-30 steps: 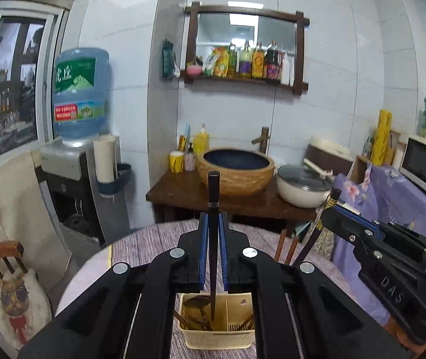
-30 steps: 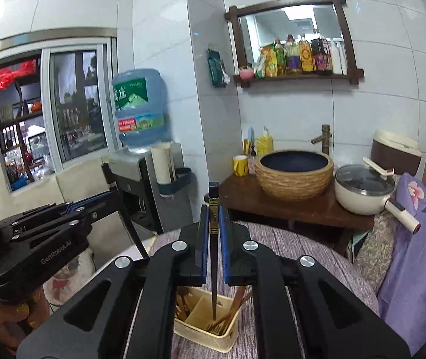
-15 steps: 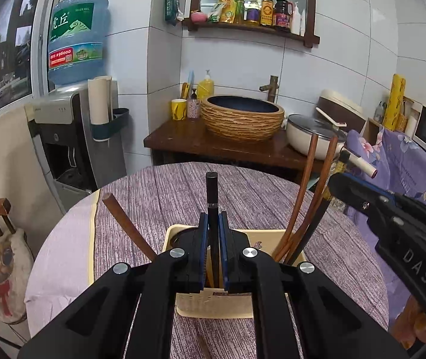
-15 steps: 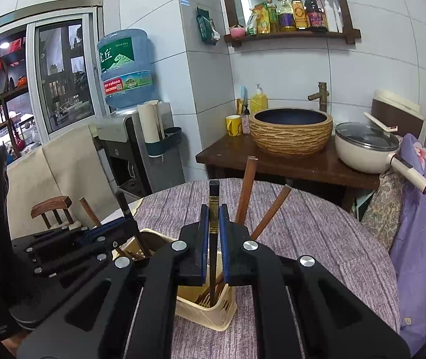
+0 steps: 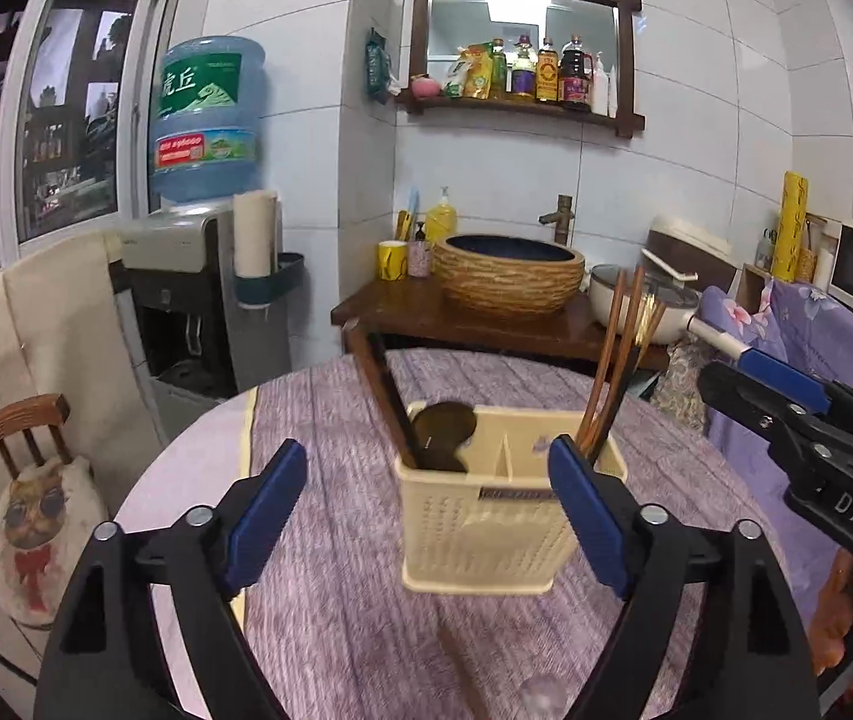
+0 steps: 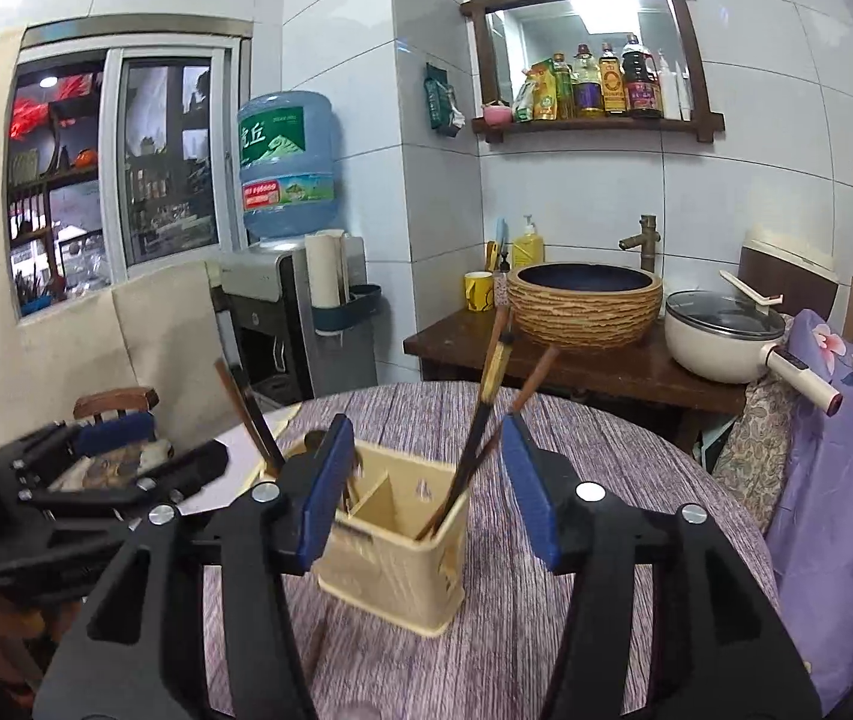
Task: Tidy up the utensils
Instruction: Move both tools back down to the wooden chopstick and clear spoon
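A cream utensil holder [image 5: 480, 516] [image 6: 390, 564] stands on the round table. Dark chopsticks [image 5: 387, 402] and a wooden spoon [image 5: 444, 432] lean in its left compartment. More chopsticks [image 5: 612, 360] [image 6: 486, 402] lean in its right one. My left gripper [image 5: 426, 510] is just in front of the holder; its jaws are opening, wide apart, and no pad presses on anything. My right gripper [image 6: 426, 492] is also opening close to the holder, with nothing gripped. Each gripper shows in the other's view: the right gripper [image 5: 816, 444] at the right edge, the left gripper [image 6: 102, 468] at the left.
A purple striped cloth [image 5: 330, 420] covers the table. A blurred brown utensil [image 5: 462, 654] lies on it in front of the holder. Behind are a wicker basin [image 5: 510, 276] on a wooden stand, a white pot [image 6: 720, 336], a water dispenser [image 5: 204, 276] and a small chair [image 5: 24, 420].
Both grippers were shut on upright dark chopsticks and sank toward the holder. Now both stand open and the chopsticks lean in the holder.
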A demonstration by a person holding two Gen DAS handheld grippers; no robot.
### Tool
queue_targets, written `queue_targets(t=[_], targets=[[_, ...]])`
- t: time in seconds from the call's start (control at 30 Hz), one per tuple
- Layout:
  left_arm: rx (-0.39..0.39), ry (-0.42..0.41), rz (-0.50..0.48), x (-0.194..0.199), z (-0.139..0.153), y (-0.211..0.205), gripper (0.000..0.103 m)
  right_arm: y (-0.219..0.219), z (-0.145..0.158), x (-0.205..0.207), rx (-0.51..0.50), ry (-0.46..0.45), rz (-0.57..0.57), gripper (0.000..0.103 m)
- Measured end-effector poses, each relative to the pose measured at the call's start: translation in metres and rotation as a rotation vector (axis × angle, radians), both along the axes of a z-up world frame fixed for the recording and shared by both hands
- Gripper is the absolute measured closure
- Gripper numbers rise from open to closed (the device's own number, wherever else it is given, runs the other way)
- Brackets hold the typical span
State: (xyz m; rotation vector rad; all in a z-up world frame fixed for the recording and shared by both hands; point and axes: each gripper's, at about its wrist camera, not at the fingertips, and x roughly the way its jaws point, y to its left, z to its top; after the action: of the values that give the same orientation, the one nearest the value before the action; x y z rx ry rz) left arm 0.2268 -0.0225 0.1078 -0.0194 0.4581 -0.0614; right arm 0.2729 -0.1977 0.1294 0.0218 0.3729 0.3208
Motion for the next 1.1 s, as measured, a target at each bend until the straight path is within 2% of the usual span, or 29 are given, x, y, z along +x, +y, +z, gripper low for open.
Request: queue_targets(t=[0.03, 0.23, 0.4, 0.57, 0.77, 0.87, 1.1], targets=[[-0.001, 0.009, 0.004, -0.004, -0.005, 0.002, 0.013, 0.0, -0.008, -0.004, -0.006, 0.024, 0.009, 0.045], [0.006, 0.078, 0.054, -0.019, -0.042, 0.015, 0.008, 0.004, -0.052, -0.023, -0.057, 0.125, 0.009, 0.044], [0.015, 0.148, 0.093, -0.029, -0.072, 0.026, 0.007, 0.006, -0.092, -0.03, -0.055, 0.243, 0.026, 0.044], [0.007, 0.213, 0.13, -0.036, -0.101, 0.035, 0.006, 0.013, -0.128, -0.04, -0.096, 0.314, 0.005, 0.044], [-0.014, 0.283, 0.133, -0.044, -0.128, 0.038, 0.006, 0.017, -0.153, -0.053, -0.089, 0.379, 0.015, 0.044], [0.003, 0.309, 0.124, -0.047, -0.139, 0.035, 0.006, 0.02, -0.163, -0.057, -0.088, 0.401, 0.028, 0.044], [0.0, 0.321, 0.13, -0.056, -0.148, 0.039, 0.007, 0.027, -0.175, -0.063, -0.098, 0.429, 0.05, 0.044]])
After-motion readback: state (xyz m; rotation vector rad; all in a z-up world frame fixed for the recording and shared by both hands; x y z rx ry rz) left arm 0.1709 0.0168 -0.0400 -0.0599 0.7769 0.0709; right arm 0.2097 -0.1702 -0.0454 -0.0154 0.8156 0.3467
